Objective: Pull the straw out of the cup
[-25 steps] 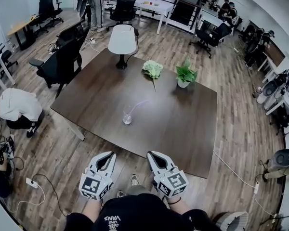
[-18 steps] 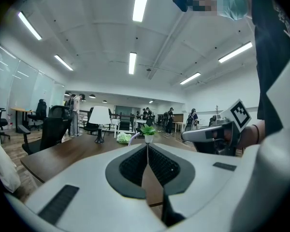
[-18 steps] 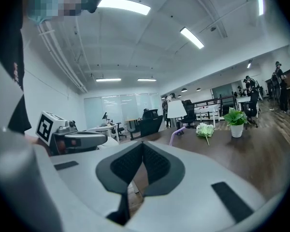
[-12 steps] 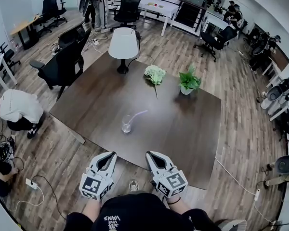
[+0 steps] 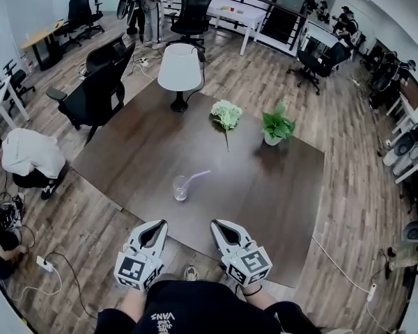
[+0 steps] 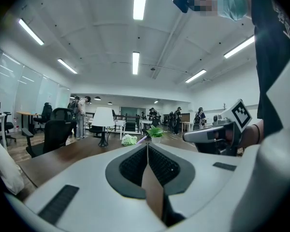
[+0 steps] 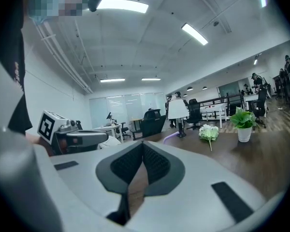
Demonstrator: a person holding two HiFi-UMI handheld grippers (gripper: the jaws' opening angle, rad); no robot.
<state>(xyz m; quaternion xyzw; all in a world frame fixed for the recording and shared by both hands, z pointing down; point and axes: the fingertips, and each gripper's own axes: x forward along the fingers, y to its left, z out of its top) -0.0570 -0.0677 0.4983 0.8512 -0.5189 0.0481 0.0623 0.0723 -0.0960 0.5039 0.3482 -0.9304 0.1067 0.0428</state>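
Tools sit nearest, side by side by the near edge of the table (image 5: 279, 193). The left tool (image 5: 155, 224) has its jaws pressed together with nothing between them, and the right tool (image 5: 219, 223) is likewise closed and empty. Beyond them, well apart from both, a clear cup (image 5: 180, 187) stands upright on the near-left part of the table. A purple straw (image 5: 197, 177) sits in it, leaning out to the right. Farther back lies a bunch of white flowers (image 5: 226, 112), with a potted plant (image 5: 277, 126) just to its right. A white lamp (image 5: 180, 67) stands at the far edge.
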